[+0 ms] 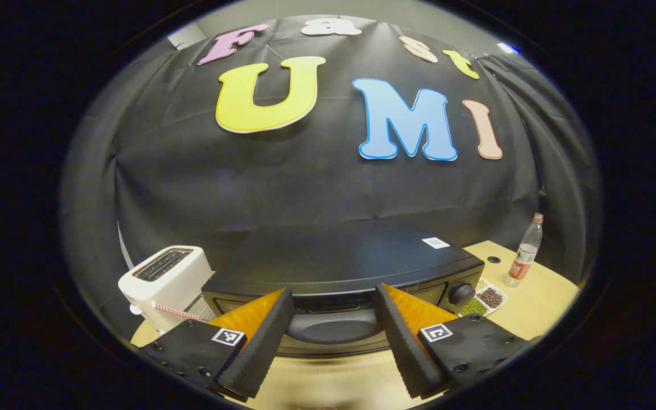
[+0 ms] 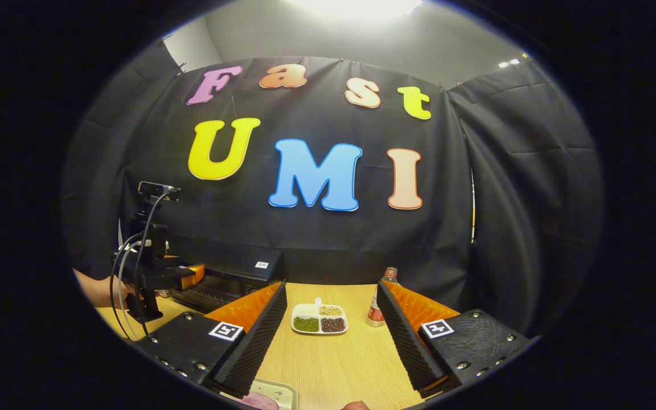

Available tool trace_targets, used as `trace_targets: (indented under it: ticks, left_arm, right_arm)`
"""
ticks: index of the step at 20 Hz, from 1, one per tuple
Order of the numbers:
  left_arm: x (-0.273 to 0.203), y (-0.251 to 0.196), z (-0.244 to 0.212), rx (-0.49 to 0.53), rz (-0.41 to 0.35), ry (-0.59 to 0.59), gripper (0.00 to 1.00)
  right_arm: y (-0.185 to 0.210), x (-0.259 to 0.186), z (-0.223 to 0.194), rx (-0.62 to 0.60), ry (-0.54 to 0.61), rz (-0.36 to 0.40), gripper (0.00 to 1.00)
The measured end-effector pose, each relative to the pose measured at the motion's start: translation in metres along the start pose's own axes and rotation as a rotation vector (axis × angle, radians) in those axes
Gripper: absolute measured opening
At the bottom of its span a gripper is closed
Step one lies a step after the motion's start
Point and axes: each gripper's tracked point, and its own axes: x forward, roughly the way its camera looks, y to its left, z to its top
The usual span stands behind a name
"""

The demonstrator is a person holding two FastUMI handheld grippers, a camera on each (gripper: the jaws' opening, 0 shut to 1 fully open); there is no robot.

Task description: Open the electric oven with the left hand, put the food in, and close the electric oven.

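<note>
The oven (image 1: 339, 267) is closed; the left gripper (image 1: 333, 336) hangs before its handle (image 1: 333, 327), jaws wide. The right gripper (image 2: 331, 341), jaws wide, holds nothing. All 3 steps remain.

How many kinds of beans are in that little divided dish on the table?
3. In the divided dish: green beans in the front left section, dark red beans in the front right, pale ones behind them. No other section is visible.
</note>
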Motion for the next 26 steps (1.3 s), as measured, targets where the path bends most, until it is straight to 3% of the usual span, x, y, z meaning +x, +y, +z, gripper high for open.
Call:
trace_targets:
  ticks: [1,5,6,7,14,15,17,22,23,24,26]
  left_arm:
    - [0.003,-0.001,0.001,-0.003,0.001,-0.023,1.0]
    - [-0.004,-0.001,-0.002,-0.007,0.011,-0.013,0.96]
    - [-0.006,-0.002,-0.002,-0.009,0.012,-0.015,1.0]
    - [-0.011,-0.001,-0.004,-0.008,0.014,-0.014,0.96]
    - [-0.038,-0.004,-0.02,-0.007,0.034,0.001,0.96]
    - [-0.042,-0.005,-0.022,-0.005,0.037,0.005,0.92]
    - [-0.047,-0.005,-0.03,-0.003,0.044,0.015,0.96]
    - [-0.06,-0.007,-0.042,-0.001,0.055,0.036,0.92]
    - [-0.062,-0.008,-0.046,0.001,0.056,0.039,0.96]
    - [-0.064,-0.009,-0.047,0.003,0.055,0.042,0.92]
    - [-0.068,-0.009,-0.051,-0.002,0.056,0.051,1.0]
  right_arm:
    - [0.0,-0.001,0.001,-0.008,0.0,0.001,0.98]
    - [-0.001,-0.005,0.001,-0.014,0.0,0.0,0.98]
    - [-0.002,-0.008,0.0,-0.012,0.001,0.001,0.98]
    - [-0.003,-0.01,0.0,-0.01,0.001,0.002,0.98]
    - [-0.011,-0.021,0.005,-0.007,-0.014,0.013,0.98]
    - [-0.011,-0.022,0.006,-0.006,-0.018,0.017,0.98]
    - [-0.012,-0.024,0.006,-0.01,-0.022,0.024,0.98]
    - [-0.015,-0.028,0.004,-0.002,-0.017,0.042,0.98]
    - [-0.016,-0.03,0.005,-0.004,-0.019,0.043,0.98]
    - [-0.017,-0.031,0.005,-0.009,-0.02,0.047,0.98]
    - [-0.02,-0.032,0.007,-0.019,-0.026,0.051,0.98]
